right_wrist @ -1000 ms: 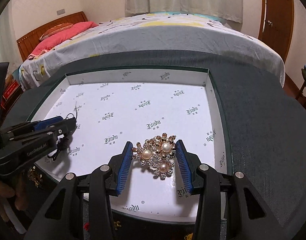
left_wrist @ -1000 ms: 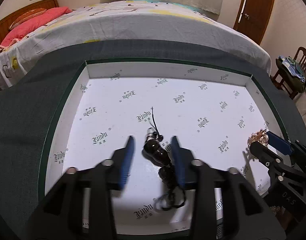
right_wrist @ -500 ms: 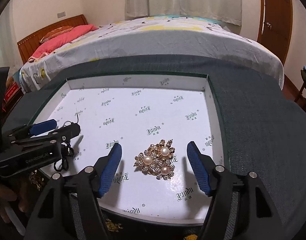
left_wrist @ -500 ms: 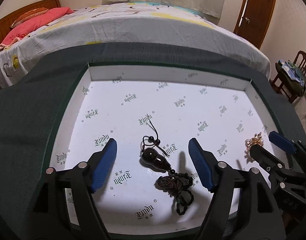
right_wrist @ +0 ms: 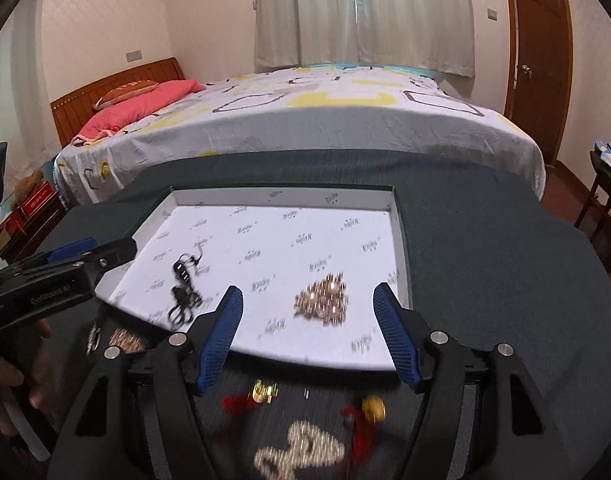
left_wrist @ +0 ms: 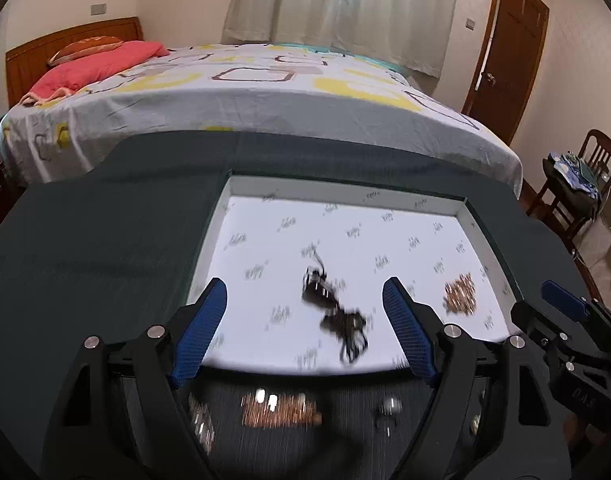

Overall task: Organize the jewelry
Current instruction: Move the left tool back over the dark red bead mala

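Both grippers have released and drawn back. Left gripper (left_wrist: 305, 320) and right gripper (right_wrist: 307, 330): jaws spread, empty. White tray (right_wrist: 399, 240) now holds the dark pendant (left_wrist: 333, 304) near left and the gold brooch (right_wrist: 323, 298) near right. More jewelry (right_wrist: 301, 454) waits on the cloth: placement done, next pick due.

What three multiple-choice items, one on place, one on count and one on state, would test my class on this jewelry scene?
1. Where does the dark cord pendant lie?
A. on the bed
B. in the white tray
C. on the chair

2. How many pieces lie in the tray?
A. two
B. four
C. none

3. How do the jaws of the right gripper stand?
A. shut on the gold brooch
B. shut on nothing
C. open

Answers: 1 B, it rests on the printed lining. 2 A, only pendant and brooch show there. 3 C, the blue pads stand wide apart, clear of the brooch.
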{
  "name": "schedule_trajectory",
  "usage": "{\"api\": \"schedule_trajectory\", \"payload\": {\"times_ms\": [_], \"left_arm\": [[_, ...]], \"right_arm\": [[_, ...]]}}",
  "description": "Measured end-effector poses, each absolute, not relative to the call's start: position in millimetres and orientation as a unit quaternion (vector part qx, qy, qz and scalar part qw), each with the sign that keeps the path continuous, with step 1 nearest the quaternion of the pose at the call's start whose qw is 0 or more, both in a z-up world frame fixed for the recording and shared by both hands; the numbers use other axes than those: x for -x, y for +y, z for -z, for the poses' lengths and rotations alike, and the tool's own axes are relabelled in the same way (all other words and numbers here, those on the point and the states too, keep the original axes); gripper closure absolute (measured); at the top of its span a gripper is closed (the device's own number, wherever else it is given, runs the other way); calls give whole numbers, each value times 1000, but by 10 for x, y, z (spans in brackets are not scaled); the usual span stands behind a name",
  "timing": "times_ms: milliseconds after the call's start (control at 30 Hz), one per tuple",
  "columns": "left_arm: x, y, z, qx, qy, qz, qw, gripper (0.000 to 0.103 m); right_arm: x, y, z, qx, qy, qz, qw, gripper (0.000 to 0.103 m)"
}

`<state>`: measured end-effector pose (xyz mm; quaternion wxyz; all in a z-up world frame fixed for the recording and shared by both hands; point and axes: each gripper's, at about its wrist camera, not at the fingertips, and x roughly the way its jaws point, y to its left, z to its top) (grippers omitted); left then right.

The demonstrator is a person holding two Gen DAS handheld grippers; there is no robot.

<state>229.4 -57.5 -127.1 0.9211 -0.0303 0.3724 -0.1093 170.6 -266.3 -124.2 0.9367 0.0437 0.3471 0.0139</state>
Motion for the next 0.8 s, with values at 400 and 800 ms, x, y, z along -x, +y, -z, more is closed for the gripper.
{"api": "schedule_trajectory", "payload": {"times_ms": [400,800], "left_arm": [[-1476,-387,1349,21,388,93,917,25],[-949,-300,1512,7,400,81,913,25]], "right_arm": [[-937,-2570,1343,-27,362,-18,931,37],[-465,-2621,1551,-31,378,-5,925,37]]}}
